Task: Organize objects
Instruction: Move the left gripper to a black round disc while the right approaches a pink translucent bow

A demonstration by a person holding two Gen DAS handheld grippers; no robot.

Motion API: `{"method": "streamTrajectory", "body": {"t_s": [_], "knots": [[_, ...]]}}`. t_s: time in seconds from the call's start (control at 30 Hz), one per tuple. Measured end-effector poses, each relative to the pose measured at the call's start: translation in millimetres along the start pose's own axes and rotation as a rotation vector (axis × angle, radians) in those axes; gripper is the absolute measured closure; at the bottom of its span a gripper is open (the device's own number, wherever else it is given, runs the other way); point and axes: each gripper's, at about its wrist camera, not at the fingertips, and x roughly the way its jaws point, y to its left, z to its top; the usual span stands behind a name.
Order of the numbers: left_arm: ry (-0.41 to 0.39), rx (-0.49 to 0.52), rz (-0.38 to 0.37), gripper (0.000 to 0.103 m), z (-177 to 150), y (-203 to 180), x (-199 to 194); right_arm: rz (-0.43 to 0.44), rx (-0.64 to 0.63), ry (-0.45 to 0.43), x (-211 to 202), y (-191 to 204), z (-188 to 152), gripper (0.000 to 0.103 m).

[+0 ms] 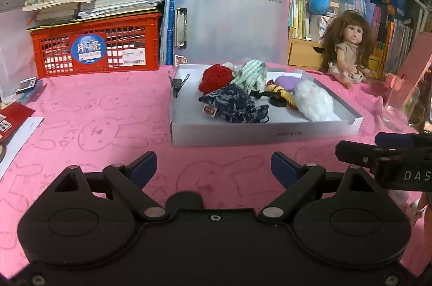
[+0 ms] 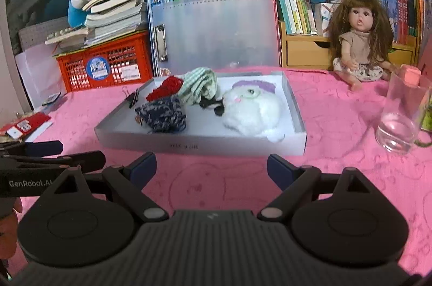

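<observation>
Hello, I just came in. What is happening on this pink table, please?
A person holds two grippers over the pink tablecloth, in front of a shallow white box. Both the left gripper and the right gripper are open and hold nothing. The box already contains small soft things: a white plush toy, a red knitted piece, a dark blue patterned pouch and a green checked cloth. A doll and a glass stand outside it.

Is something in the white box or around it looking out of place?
A black binder clip is clamped onto the white box left rim instead of lying inside. The soft items are heaped together.
</observation>
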Motion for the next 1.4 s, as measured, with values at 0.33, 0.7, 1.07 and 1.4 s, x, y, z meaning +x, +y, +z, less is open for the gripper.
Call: {"method": "streamTrajectory", "body": {"t_s": [0.33, 0.7, 1.07, 1.4], "knots": [[-0.041, 0.007, 0.082, 0.012, -16, 7, -13, -0.059, -0.057, -0.012, -16, 4, -24, 0.007], [-0.015, -0.006, 0.079, 0.016, -27, 10, -11, -0.096, -0.063, -0.027, -27, -4, -41, 0.007], [0.018, -0.036, 0.058, 0.023, -32, 15, -7, -0.137, -0.040, -0.046, -28, -10, -48, 0.007], [0.031, -0.052, 0.050, 0.032, -34, 16, -5, -0.146, -0.034, -0.075, -30, -9, -54, 0.009]]}}
